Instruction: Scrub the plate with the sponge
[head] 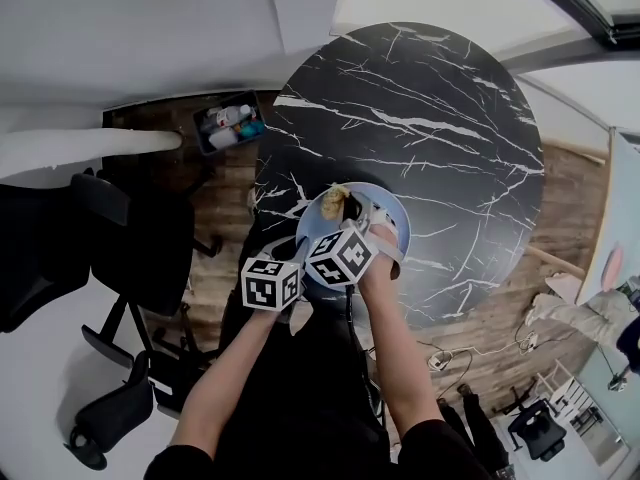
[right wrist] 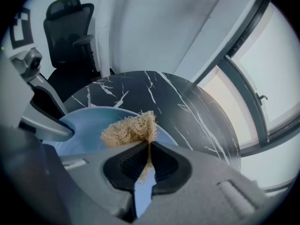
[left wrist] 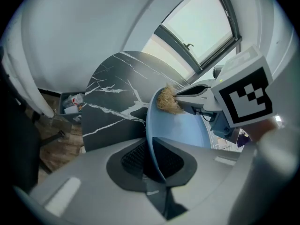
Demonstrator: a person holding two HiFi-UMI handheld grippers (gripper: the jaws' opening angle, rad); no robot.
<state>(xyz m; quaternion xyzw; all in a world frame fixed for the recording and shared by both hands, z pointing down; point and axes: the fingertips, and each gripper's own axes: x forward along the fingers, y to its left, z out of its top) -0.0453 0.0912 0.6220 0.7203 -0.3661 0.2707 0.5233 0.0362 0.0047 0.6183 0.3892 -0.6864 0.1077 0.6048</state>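
A light blue plate [head: 390,216] is held tilted over the near edge of the black marble table [head: 440,118]. My left gripper [left wrist: 152,165] is shut on the plate's rim [left wrist: 151,130], which runs edge-on between its pads. My right gripper [right wrist: 144,165] is shut on a tan fibrous sponge [right wrist: 129,130], and the sponge [left wrist: 168,101] rests against the plate's face [right wrist: 84,123]. In the head view the sponge [head: 334,202] shows at the plate's left side, just above the two marker cubes [head: 340,258].
A bin of bottles [head: 228,123] sits on the wooden floor left of the table. Black office chairs [head: 120,258] stand at the left, one also showing in the right gripper view [right wrist: 70,27]. Cables [head: 450,358] lie on the floor at the right.
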